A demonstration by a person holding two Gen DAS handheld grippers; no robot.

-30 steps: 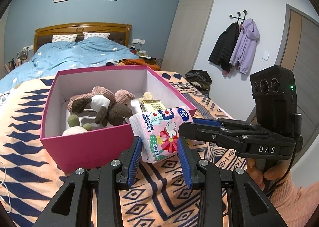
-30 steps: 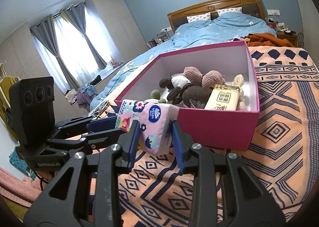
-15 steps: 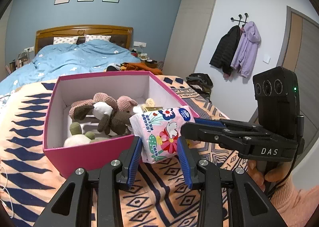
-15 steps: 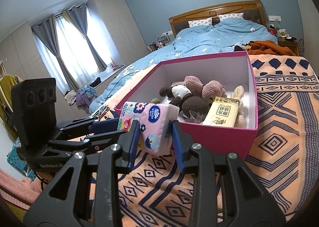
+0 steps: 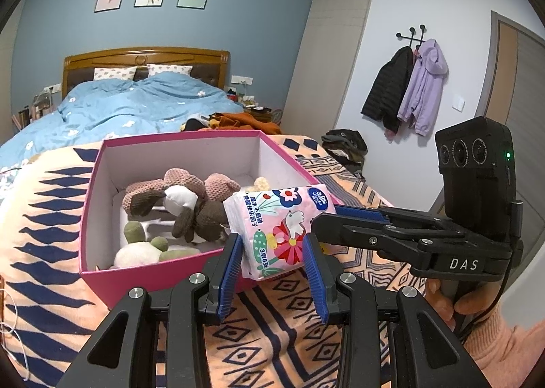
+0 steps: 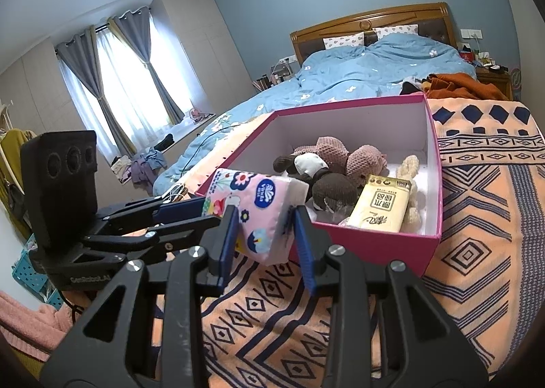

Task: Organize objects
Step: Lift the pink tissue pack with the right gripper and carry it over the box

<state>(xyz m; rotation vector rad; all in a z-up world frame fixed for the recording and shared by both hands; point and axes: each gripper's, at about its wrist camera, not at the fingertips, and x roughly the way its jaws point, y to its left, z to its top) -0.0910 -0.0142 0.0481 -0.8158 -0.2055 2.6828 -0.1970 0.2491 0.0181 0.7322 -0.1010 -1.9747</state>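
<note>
A: Where is the tissue pack (image 5: 277, 229)?

B: In the air at the near edge of the pink box (image 5: 92, 204), clamped from two sides. The left tongs (image 5: 272, 272) grip its lower part, and the right tongs (image 6: 264, 245) pinch the end beside them.

A: So neither pair is slack?

B: No, both press the soft wrapper (image 6: 259, 207) in.

A: What is already inside?

B: Knitted plush toys (image 5: 184, 204) and a yellow tissue pack (image 6: 381, 207), on the patterned blanket (image 6: 477, 252) over the bed.

A: Which step is this?

B: Carrying the pack in, I judge. Next it must clear the rim and go down onto the toys, with one pair likely letting go first.
</note>
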